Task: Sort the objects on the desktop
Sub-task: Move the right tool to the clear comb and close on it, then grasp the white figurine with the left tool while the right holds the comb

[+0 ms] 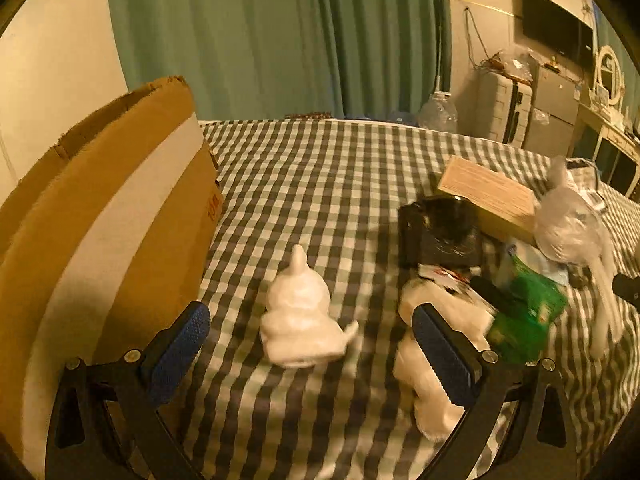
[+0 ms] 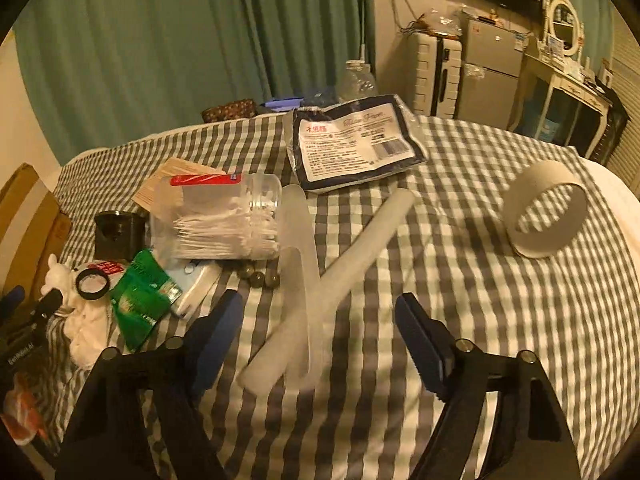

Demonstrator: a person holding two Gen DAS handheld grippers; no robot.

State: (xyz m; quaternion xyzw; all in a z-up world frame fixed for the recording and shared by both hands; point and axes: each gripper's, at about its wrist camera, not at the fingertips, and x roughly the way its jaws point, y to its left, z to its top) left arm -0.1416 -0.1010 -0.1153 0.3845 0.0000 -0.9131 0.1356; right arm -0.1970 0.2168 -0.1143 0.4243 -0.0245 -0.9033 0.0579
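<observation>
My left gripper [image 1: 312,344] is open and empty, low over the checked cloth [image 1: 320,184]. A white figurine [image 1: 298,312] lies between its fingers, slightly ahead. A second white figurine [image 1: 432,360] lies by the right finger, beside a green packet [image 1: 528,312], a black box [image 1: 440,232] and a wooden box [image 1: 488,192]. My right gripper [image 2: 320,344] is open and empty over two crossed translucent tubes [image 2: 320,288]. Left of them lie a clear jar of cotton swabs [image 2: 228,224], the green packet [image 2: 140,300], several marbles [image 2: 258,276] and the black box [image 2: 118,236].
A large cardboard box [image 1: 100,232] stands at the left edge of the cloth. A dark tissue pack [image 2: 356,144] lies at the back and a white ring [image 2: 544,216] stands at the right. Furniture and a suitcase stand beyond the right side.
</observation>
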